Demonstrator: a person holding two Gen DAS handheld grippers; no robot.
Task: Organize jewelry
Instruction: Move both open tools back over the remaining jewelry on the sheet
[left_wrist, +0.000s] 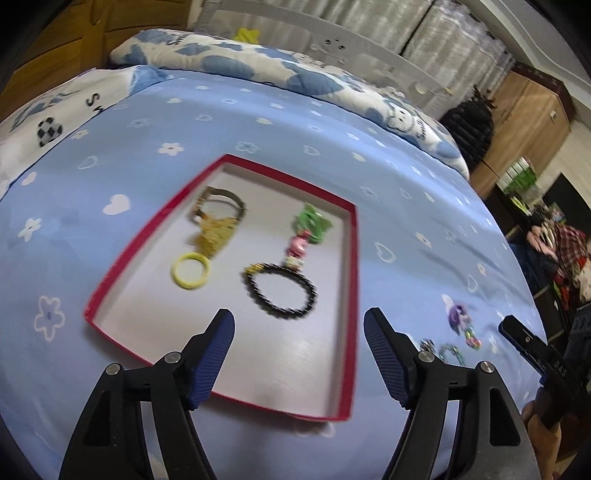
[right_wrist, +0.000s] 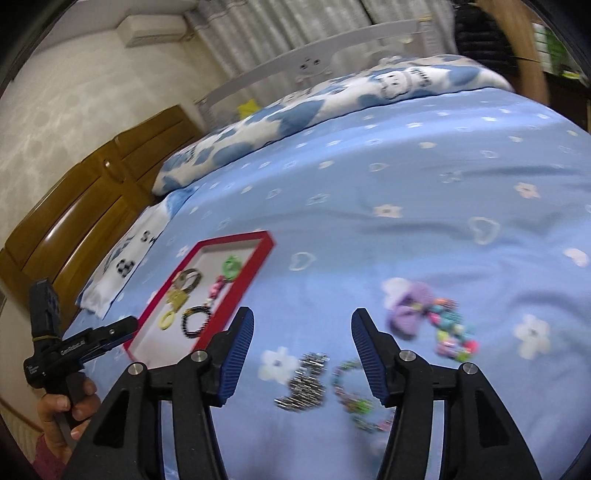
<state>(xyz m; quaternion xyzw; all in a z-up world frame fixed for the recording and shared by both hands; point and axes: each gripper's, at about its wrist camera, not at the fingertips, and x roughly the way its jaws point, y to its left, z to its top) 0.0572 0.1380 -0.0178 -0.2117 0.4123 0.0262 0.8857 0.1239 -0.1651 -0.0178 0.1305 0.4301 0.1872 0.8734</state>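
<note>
Red-rimmed and shallow, the tray (left_wrist: 352, 295) lies on the blue bedsheet (left_wrist: 184, 122), and we count four pieces in it: a gold watch (left_wrist: 218, 218), a yellow ring (left_wrist: 190, 271), a black bead bracelet (left_wrist: 282, 291) and a pink-green charm (left_wrist: 304, 232). Our left gripper (left_wrist: 299, 332) hangs spread and empty over its near edge. Our right gripper (right_wrist: 303, 336), spread too, hangs over three loose pieces: a silver band (right_wrist: 304, 382), a multicoloured bracelet (right_wrist: 354, 397) and a purple charm string (right_wrist: 424, 314). To the right and far off, open sheet.

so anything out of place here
Yes: three pieces lie loose on the blue bedspread outside the red tray: a silver bracelet, a multicoloured bead bracelet and a purple charm strand. Nothing looks damaged.
</note>
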